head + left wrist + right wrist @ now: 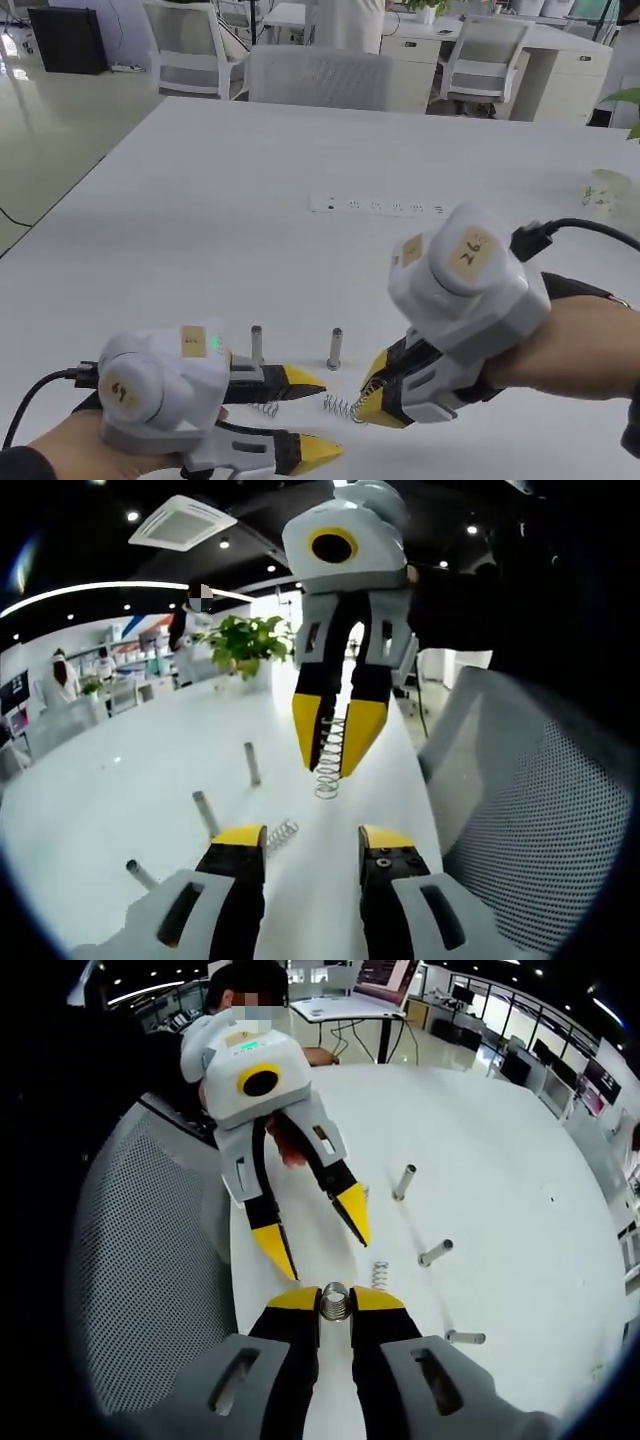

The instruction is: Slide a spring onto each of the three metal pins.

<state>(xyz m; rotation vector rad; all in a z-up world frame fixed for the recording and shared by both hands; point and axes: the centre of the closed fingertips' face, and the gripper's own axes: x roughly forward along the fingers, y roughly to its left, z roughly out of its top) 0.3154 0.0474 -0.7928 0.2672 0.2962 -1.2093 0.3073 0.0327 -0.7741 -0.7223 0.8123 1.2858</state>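
Spring (328, 750), likely light and squashy, sits clamped across its coils in right claw (335, 1300) just above worktop (300, 150) near pins (252, 763); left claw (312, 840) open, empty; hold gently, keep bore clear.

The white table (250, 200) carries three pins (205, 813) standing upright in a row, apart from one another. A loose spring (282, 832) lies flat on the top just beside the row. Farther back lies a white power strip (377, 207), and a small clear object (605, 190) sits near the right edge
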